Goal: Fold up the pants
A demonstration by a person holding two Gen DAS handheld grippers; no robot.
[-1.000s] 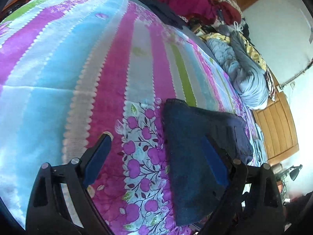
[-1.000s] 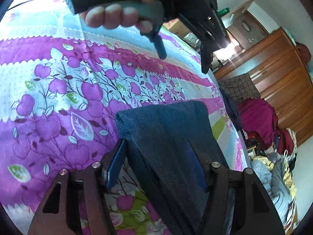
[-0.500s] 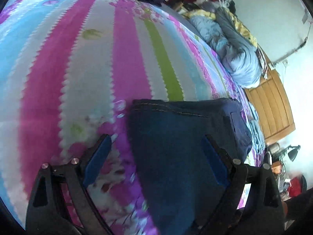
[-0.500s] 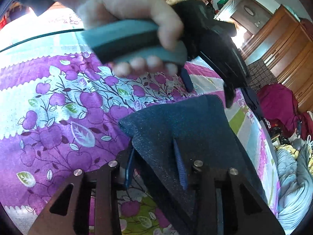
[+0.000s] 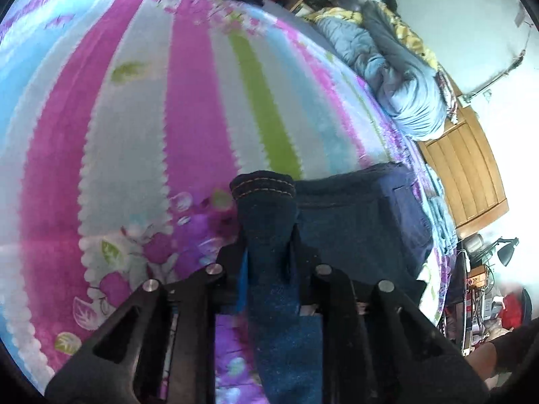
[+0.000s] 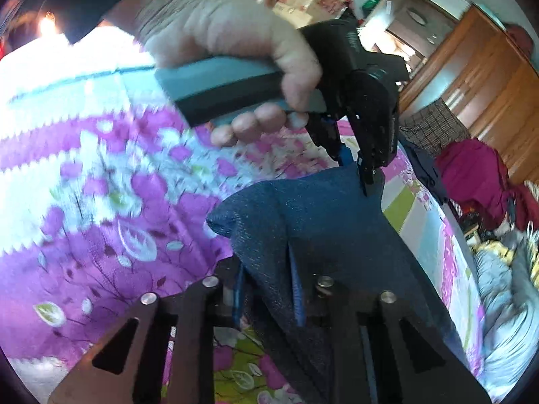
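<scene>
Bedroom's a bit of a mess: striped pink, white, green and blue bedsheet with purple flower print (image 5: 141, 128) covers the whole bed, a bundled light-blue quilt (image 5: 404, 80) sits at the far edge, a maroon pile of clothes (image 6: 471, 175) is off to the side, and wooden cabinets (image 6: 488, 77) line the wall.

Folded dark-blue denim pants (image 5: 353, 222) lie on the sheet near the close edge of the bed. Left gripper (image 5: 269, 256) has just been closing and is now pinching one corner of the denim, the stitched hem bunched up between the pads and poking out past the tips. Right gripper (image 6: 266, 289) has just been closing too and is clamped on another corner, fabric puckered between its blue pads.

From the right wrist view you can see the person's hand (image 6: 229, 43) wrapped around the left tool's grey-teal handle, its tips biting the far corner of the pants.
</scene>
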